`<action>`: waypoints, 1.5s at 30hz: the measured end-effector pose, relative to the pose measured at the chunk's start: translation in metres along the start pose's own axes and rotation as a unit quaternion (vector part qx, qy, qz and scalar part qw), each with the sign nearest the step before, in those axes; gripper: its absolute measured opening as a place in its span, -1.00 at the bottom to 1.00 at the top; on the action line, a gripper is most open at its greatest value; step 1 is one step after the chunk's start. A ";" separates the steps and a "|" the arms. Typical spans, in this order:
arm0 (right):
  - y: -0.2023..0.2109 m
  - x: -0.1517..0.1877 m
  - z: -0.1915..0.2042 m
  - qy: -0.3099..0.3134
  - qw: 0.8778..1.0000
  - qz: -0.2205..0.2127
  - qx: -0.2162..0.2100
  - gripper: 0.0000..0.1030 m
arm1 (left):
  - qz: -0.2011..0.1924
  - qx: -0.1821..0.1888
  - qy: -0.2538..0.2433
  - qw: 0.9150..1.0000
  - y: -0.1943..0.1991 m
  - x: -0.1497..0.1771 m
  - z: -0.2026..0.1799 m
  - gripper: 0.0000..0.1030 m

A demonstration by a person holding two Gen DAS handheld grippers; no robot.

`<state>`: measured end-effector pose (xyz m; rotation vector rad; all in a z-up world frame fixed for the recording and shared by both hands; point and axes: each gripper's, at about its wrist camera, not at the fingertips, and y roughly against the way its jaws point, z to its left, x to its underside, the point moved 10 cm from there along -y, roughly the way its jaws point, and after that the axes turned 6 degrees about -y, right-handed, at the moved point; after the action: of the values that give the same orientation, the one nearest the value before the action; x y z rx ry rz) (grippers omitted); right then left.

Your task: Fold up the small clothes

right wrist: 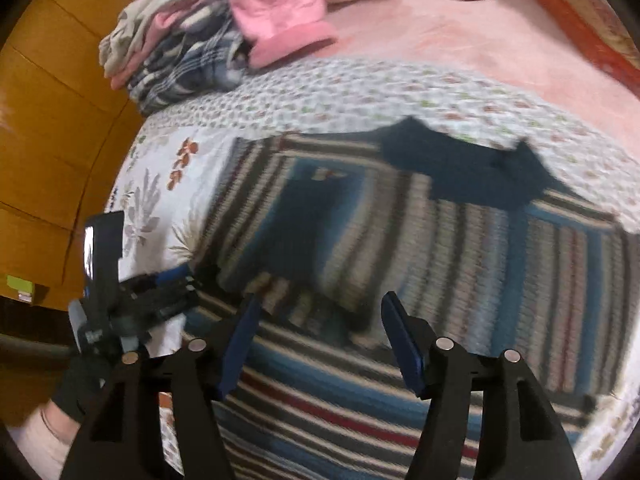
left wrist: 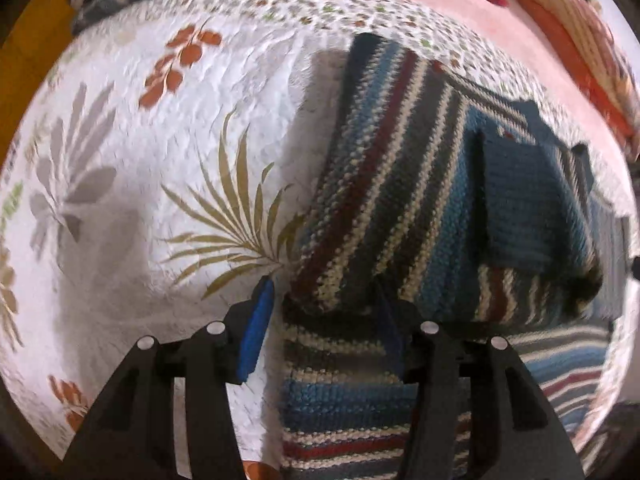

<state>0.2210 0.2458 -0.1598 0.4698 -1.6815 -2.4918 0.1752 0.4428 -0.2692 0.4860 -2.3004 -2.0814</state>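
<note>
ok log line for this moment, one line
striped knit sweater part folded on floral bedspread | left claw open at folded edge | right claw open over sweater | clothes pile behind

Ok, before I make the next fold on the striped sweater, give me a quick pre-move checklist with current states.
1. Left gripper open: ok, its fingers straddle the striped sweater edge.
2. Right gripper open: ok, nothing between its pads.
3. Sweater on the floral bedspread: ok.
4. Sleeve already folded across the sweater body: ok.
5. Sweater clear of the clothes pile: ok, a gap shows.
6. Layers lying smooth: cannot tell, the right wrist view is blurred.
</note>
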 end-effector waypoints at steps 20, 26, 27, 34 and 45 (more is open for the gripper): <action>-0.094 0.007 0.010 0.086 0.979 0.052 0.176 -0.34 | -0.001 0.010 0.009 1.000 -0.006 -0.001 0.010 0.21; -0.058 0.001 -0.007 0.017 0.997 0.033 0.074 -0.76 | -0.001 0.009 0.009 1.000 -0.006 -0.001 0.009 0.22; -0.047 0.001 -0.011 0.000 0.998 0.024 0.050 -0.86 | -0.001 0.008 0.009 1.000 -0.007 -0.001 0.008 0.22; 0.008 -0.004 -0.055 -0.082 0.996 -0.020 -0.025 -0.90 | -0.004 0.002 0.007 1.000 -0.006 -0.002 0.007 0.22; 0.039 0.017 -0.170 -0.194 0.980 -0.029 -0.023 -0.75 | -0.012 -0.009 0.000 1.000 0.001 0.000 -0.002 0.22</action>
<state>0.2539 0.0758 -0.1860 0.0240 -1.7443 -2.7998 0.1754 0.4411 -0.2675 0.5153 -2.2847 -2.1122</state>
